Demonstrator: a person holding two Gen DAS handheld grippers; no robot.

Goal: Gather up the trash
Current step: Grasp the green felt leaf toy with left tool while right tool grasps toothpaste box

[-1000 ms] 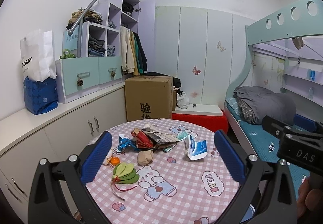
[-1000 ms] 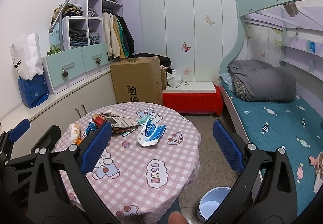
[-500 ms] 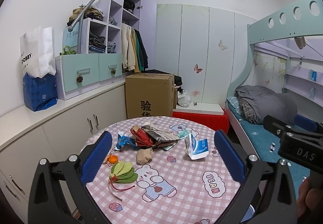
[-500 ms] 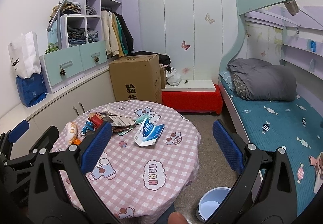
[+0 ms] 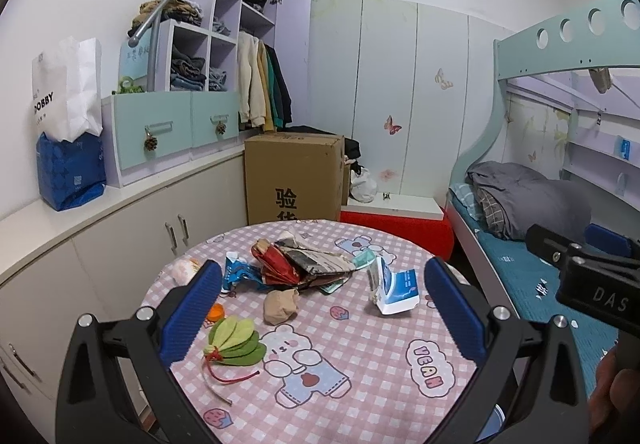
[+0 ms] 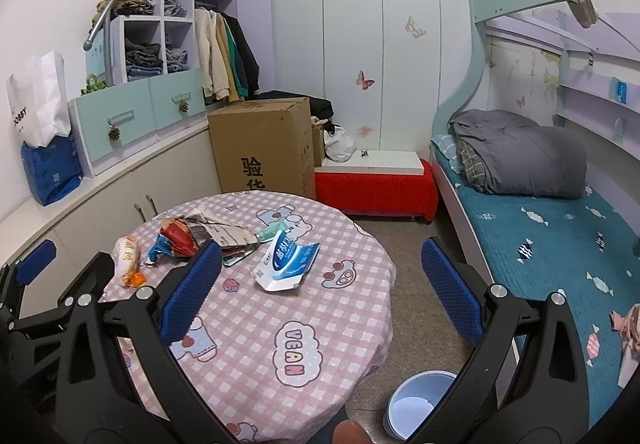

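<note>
My worry w/ the blue-white carton [image 6: 286,264]: it's flimsy and lies tilted on the table [image 6: 320,324], so a shallow pinch by my right gripper [image 6: 320,284] could skid it off the edge, missing the bin [image 6: 416,404] on the floor below. Both grippers, incl. left gripper [image 5: 320,308], hang wide open w/ nothing held. Carton sits ahead between the right's fingers, apart; wrapper pile [image 5: 304,264] lies beyond the left.

Both wrist views hover above near table [image 5: 360,344] edge, facing wardrobe wall; share tabletop litter.
</note>
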